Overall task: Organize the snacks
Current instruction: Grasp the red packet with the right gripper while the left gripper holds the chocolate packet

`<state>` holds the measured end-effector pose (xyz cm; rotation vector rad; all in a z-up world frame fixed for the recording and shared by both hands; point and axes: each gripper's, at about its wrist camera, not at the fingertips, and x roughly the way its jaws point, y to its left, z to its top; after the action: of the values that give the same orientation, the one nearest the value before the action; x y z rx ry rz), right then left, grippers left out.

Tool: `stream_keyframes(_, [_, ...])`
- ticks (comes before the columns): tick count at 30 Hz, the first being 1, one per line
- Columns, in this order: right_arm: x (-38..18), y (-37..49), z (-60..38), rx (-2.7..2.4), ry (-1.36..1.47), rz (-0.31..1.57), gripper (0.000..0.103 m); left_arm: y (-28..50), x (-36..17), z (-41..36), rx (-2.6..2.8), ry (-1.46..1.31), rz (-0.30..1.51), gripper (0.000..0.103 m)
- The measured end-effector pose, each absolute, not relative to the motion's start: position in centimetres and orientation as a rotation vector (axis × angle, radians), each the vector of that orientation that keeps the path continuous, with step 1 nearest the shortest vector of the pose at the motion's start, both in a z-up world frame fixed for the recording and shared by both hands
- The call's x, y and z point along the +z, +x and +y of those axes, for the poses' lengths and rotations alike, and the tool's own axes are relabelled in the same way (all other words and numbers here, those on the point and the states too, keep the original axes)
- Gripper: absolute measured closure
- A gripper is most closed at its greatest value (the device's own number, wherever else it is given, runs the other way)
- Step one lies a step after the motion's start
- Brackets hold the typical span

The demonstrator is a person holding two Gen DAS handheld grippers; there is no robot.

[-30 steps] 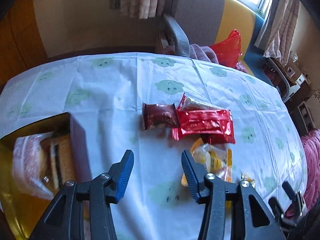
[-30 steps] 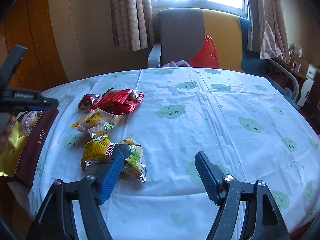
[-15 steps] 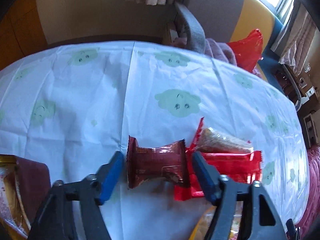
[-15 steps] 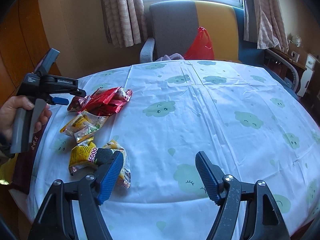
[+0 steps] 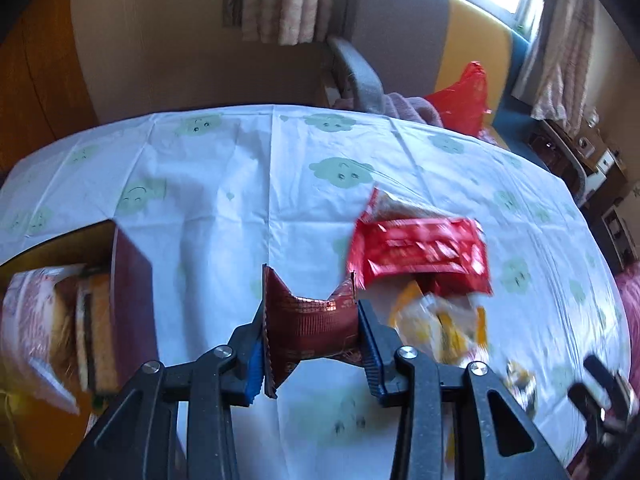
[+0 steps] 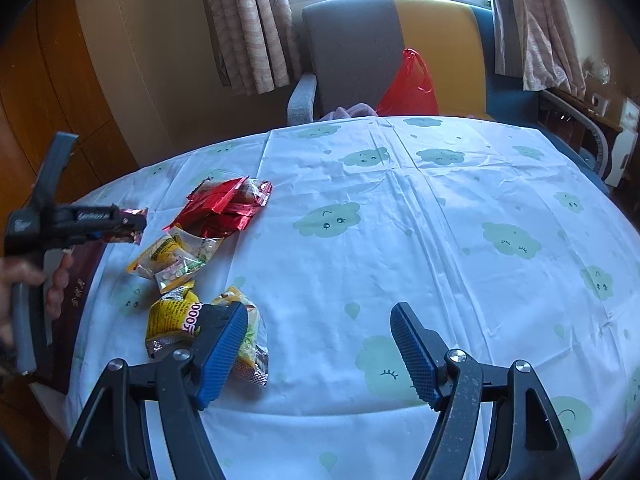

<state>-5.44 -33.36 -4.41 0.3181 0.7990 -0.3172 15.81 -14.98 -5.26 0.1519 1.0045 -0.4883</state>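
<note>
On the cloud-print tablecloth (image 6: pixel 400 216), our left gripper (image 5: pixel 312 334) is closing, pads pinching a dark red snack packet (image 5: pixel 310 320); our right gripper (image 6: pixel 320 344) gapes wide, holding nothing.

Left wrist view: rides the left gripper (image 5: pixel 312 344), looks steeply down along its fingers, very close to the dark red snack packet (image 5: pixel 310 326) lifted above the tablecloth (image 5: pixel 224 200).
Right wrist view: rides the right gripper (image 6: pixel 316 352), faces down and across the table toward the window, farther back.
Shared: red packets (image 5: pixel 420 252) (image 6: pixel 224 208), yellow packets (image 6: pixel 176 256), armchair (image 5: pixel 396 36) (image 6: pixel 348 52), red bag (image 6: pixel 406 88).
Cross-sighting: right view shows the left gripper (image 6: pixel 120 226) at its left edge.
</note>
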Motion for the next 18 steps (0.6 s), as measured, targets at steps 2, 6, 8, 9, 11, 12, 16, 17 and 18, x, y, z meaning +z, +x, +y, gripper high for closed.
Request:
stream_keyframes(2, [-4.3, -5.5, -33.2, -0.304, 0.320, 0.800, 0.028, 13.2, -4.9, -14.4, -0.513, 0.180, 0.981, 0.063])
stream_keyframes(6, [-4.0, -5.5, -32.5, -0.278, 0.303, 0.801, 0.028, 8.7, -5.2, -13.5, -0.566, 0.231, 0.971, 0.063])
stream_keyframes(8, [-3.9, -5.4, -32.1, -0.264, 0.294, 0.805, 0.028, 6.5, -5.6, -13.2, -0.591, 0.260, 0.964, 0.063])
stream_keyframes(9, [-3.9, -5.4, -32.0, -0.258, 0.292, 0.805, 0.029, 5.5, -5.9, -13.1, -0.605, 0.275, 0.963, 0.063])
stream_keyframes(11, [-3.8, -5.3, -31.6, -0.222, 0.293, 0.812, 0.029, 3.8, -6.2, -12.9, -0.635, 0.294, 0.958, 0.063])
stream_keyframes(12, [-3.8, -5.1, -31.3, -0.192, 0.287, 0.820, 0.030, 2.9, -6.5, -12.9, -0.652, 0.305, 0.957, 0.063])
stream_keyframes(16, [-3.6, -4.4, -28.9, -0.055, 0.177, 0.857, 0.030, 1.3, -7.8, -12.6, -0.695, 0.319, 0.980, 0.063])
stream_keyframes(17, [-3.6, -4.2, -28.4, -0.027, 0.142, 0.869, 0.030, 1.1, -8.2, -12.5, -0.697, 0.322, 0.989, 0.063])
stream_keyframes(18, [-3.5, -4.1, -27.9, -0.006, 0.108, 0.881, 0.030, 0.9, -8.5, -12.4, -0.701, 0.325, 0.996, 0.063])
